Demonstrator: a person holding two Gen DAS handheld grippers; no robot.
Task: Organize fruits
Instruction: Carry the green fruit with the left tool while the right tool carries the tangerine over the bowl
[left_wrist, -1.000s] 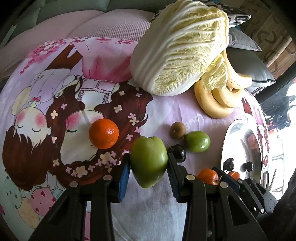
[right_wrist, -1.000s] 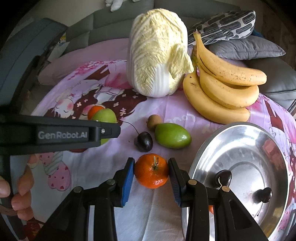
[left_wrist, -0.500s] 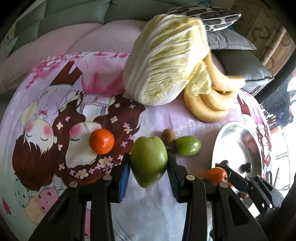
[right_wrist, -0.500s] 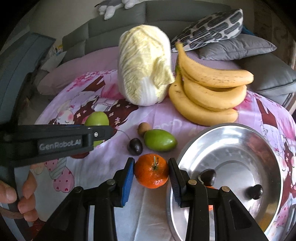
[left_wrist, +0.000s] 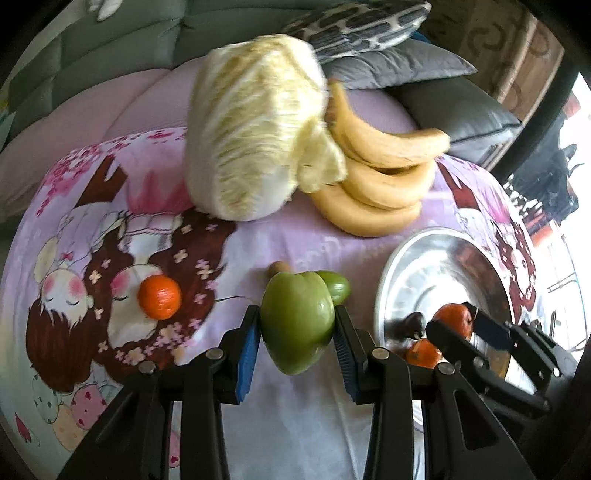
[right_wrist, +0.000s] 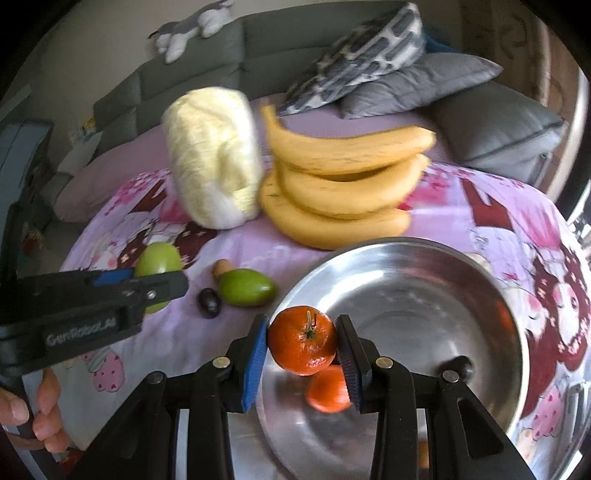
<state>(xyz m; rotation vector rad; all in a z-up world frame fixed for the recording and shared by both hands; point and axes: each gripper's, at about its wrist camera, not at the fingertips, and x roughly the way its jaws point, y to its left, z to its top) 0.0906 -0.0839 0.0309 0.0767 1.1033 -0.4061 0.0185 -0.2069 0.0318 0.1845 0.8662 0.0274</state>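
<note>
My left gripper (left_wrist: 297, 332) is shut on a large green fruit (left_wrist: 297, 321), held above the pink printed cloth; the same fruit shows in the right wrist view (right_wrist: 159, 262). My right gripper (right_wrist: 301, 347) is shut on an orange tangerine (right_wrist: 303, 343), held over the near rim of the steel bowl (right_wrist: 480, 277). A second tangerine (right_wrist: 327, 389) and a dark plum (right_wrist: 460, 363) lie in the bowl. On the cloth lie a third tangerine (left_wrist: 159, 297), a small green mango (right_wrist: 245, 288), a kiwi (right_wrist: 221, 267) and a dark plum (right_wrist: 209, 301).
A napa cabbage (right_wrist: 214, 158) and a bunch of bananas (right_wrist: 343, 184) stand at the back of the cloth. Grey cushions (right_wrist: 461, 110) and a sofa lie behind. The left gripper's body (right_wrist: 74, 310) crosses the left of the right wrist view.
My right gripper has carried its tangerine to the right, from above the cloth to over the bowl. My left gripper has risen and pulled back with the green fruit still held.
</note>
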